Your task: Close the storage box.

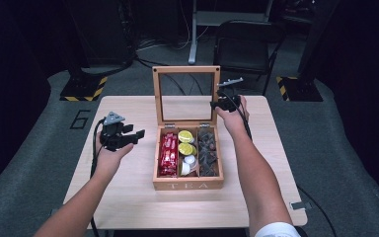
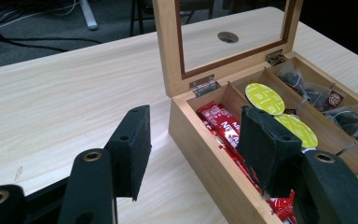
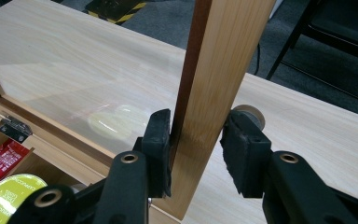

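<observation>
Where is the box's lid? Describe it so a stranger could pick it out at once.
On the table stands a wooden box marked TEA. The lid rises upright from the box's far edge on two hinges, with the right gripper clamped on its side rail. Unlike the filled compartments below, it is a wooden frame around a clear pane.

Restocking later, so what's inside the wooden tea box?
The tea box holds red packets on the left, yellow-lidded and white capsules in the middle, dark tea bags on the right. Lower layers are covered.
</observation>
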The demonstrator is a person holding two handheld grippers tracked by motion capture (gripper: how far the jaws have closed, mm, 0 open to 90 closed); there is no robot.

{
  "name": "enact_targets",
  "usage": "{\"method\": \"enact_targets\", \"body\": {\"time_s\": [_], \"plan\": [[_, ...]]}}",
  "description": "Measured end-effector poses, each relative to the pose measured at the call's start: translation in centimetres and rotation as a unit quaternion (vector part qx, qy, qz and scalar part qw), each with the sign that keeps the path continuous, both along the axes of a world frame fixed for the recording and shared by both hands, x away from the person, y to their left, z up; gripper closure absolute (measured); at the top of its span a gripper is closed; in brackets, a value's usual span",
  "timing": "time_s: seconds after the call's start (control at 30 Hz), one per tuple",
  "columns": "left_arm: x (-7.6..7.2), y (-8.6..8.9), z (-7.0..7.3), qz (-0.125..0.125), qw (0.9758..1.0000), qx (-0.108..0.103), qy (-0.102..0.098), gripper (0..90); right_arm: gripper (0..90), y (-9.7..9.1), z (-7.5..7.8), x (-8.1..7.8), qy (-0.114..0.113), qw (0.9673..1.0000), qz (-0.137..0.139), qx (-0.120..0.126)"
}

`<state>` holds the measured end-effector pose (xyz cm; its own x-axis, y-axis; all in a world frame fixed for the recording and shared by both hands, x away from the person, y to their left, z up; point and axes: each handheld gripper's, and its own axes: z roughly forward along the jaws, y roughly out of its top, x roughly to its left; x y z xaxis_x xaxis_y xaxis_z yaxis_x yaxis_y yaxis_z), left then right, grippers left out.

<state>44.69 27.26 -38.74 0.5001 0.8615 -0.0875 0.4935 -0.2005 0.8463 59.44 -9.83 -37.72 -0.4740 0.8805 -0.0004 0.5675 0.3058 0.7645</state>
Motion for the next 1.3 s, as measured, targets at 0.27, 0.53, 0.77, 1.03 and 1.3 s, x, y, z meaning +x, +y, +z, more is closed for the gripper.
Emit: {"method": "enact_targets", "body": {"time_s": [0.27, 0.53, 0.77, 1.03, 1.3], "plan": [[0.1, -0.1, 0.1, 0.0, 1.0, 0.0, 0.0, 44.1, 62.7, 0.0, 0.1, -0.2, -0.002, 1.0, 0.0, -0.003], [0.1, -0.3, 0.2, 0.0, 1.0, 0.0, 0.0, 44.2, 62.9, 0.1, 0.1, -0.4, -0.005, 1.0, -0.002, -0.006], [0.2, -0.6, 0.3, -0.002, 1.0, 0.001, -0.001, 44.1, 63.3, 0.0, 0.1, -0.8, -0.01, 0.9999, 0.0, -0.003], [0.3, -1.1, 0.4, -0.007, 1.0, 0.004, -0.004, 44.1, 63.8, -0.2, 0.1, -1.2, -0.016, 0.9999, 0.002, 0.002], [0.6, -1.8, 0.6, -0.017, 0.9998, 0.013, -0.003, 44.1, 64.2, -0.3, 0.2, -1.9, -0.022, 0.9997, 0.004, 0.0]]}}
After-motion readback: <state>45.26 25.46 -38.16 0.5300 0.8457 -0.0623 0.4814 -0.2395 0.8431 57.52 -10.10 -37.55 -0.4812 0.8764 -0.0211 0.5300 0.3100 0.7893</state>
